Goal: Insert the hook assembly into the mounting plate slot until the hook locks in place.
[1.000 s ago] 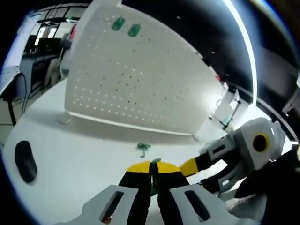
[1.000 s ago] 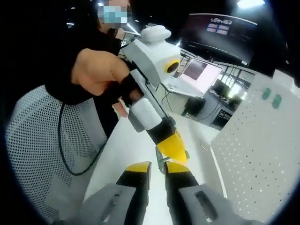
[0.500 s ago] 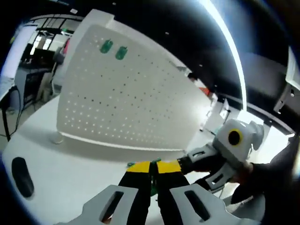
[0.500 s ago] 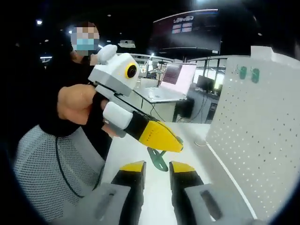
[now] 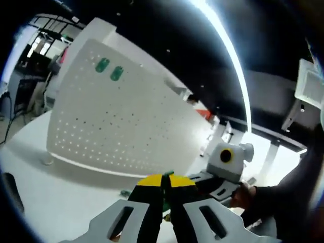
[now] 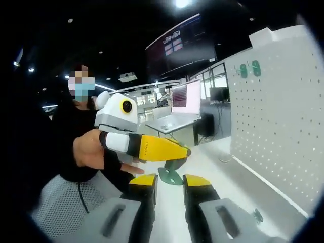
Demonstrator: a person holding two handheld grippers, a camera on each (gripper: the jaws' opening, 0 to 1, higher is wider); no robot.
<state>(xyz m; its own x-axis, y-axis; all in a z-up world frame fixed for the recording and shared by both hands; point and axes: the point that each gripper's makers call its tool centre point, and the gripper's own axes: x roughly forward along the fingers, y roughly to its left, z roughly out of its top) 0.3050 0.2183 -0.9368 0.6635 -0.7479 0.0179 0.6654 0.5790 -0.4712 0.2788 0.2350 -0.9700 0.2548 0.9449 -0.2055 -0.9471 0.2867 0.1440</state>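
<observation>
My left gripper [image 5: 163, 180] is shut on a green hook piece [image 5: 166, 202], a thin green edge showing between its yellow tips. In the right gripper view the left gripper [image 6: 183, 152] reaches in from the left, level, with the green hook piece [image 6: 171, 175] hanging under its tips. My right gripper [image 6: 169, 180] is open, and the piece's lower end sits in the gap by its tips; I cannot tell whether they touch. The white perforated mounting plate [image 5: 116, 124] [image 6: 278, 101] stands upright with two green hooks [image 5: 110, 69] [image 6: 249, 69] near its top. The right gripper [image 5: 220, 177] lies right of my left jaws.
A small loose green part [image 5: 124, 193] [image 6: 257, 216] lies on the white table [image 5: 61, 197] in front of the plate. A person in black holds the left gripper by hand [image 6: 91, 152]. An open laptop [image 6: 177, 109] stands behind, and a dark sleeve [image 5: 283, 202] is at the right.
Both cameras have swung upward. The left gripper, still shut on the green piece, has levelled out and brought it down between the right gripper's tips, whose gap has widened.
</observation>
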